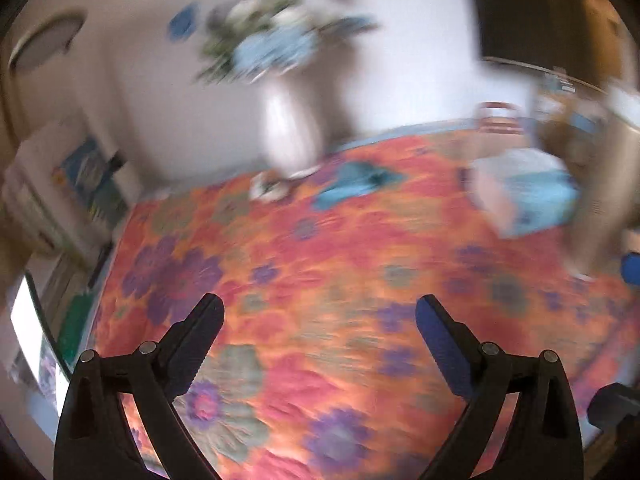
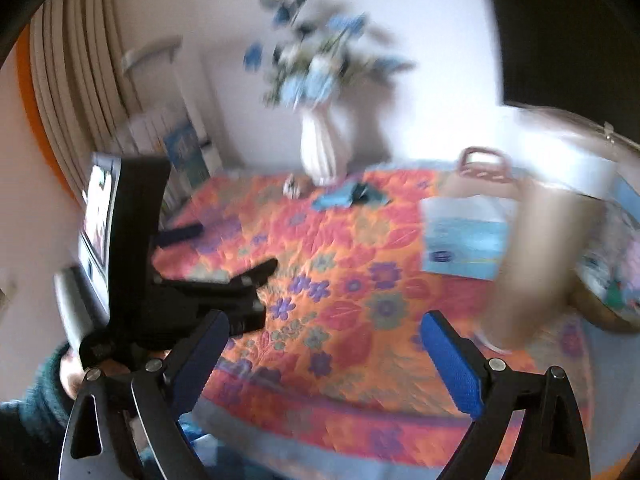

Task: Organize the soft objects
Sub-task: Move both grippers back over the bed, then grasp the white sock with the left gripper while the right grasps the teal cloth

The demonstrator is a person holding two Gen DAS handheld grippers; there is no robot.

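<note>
Left tongs spread wide and empty, right tongs likewise, angled downward.

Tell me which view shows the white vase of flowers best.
The right wrist view: the vase stands whole on the flowered cloth, its ribs and blue flowers only lightly blurred. In the left wrist view the vase is heavily smeared by motion, its outline and flowers hard to make out.

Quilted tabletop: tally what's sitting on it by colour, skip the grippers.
White: 1, the vase of blue flowers at the far edge.
Blue: 2, the flat teal cloth beside the vase and the light blue box to the right.
White and dark, too blurred to name: 1, a small item left of the vase.
Tan: 1, a blurred upright shape on the right.
Total: 5
</note>
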